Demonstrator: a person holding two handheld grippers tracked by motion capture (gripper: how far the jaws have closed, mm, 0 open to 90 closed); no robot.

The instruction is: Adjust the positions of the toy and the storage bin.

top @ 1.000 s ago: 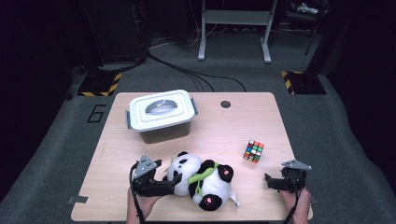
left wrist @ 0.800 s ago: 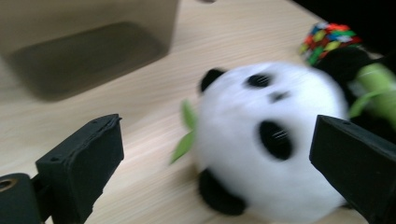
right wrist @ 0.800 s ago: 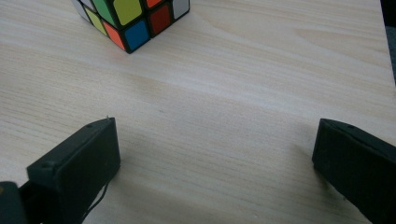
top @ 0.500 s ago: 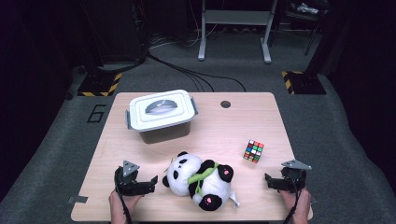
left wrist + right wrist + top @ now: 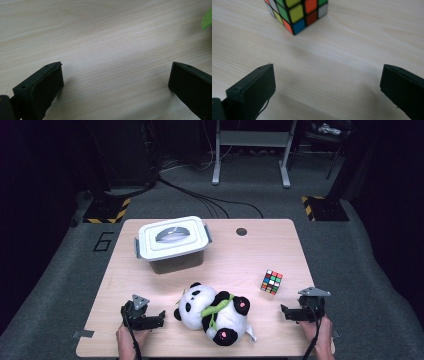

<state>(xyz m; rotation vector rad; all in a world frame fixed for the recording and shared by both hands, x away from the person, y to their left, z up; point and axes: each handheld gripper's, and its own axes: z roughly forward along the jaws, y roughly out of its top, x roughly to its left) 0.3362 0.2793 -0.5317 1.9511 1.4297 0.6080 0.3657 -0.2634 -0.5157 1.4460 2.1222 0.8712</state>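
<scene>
The table (image 5: 150,335) carries a lidded box (image 5: 172,245) far ahead of both grippers. The panda (image 5: 215,312) lies free just right of the left gripper (image 5: 159,319), whose jaws have just been opening and stand wide, empty. The right gripper (image 5: 284,312), also wide and empty, faces the cube (image 5: 271,281) just ahead, likely to grasp it.

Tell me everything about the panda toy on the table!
The panda toy is a soft, plush-looking stuffed animal, white with black ears, eye patches, arms and legs. Its foot pads are pink, and something green crosses its chest like a scarf. It lies on its side on the light wooden table, near the front edge, head pointing left. A small white tag sticks out by its feet. Neither gripper touches it; it rests between them, below the lidded box.
</scene>
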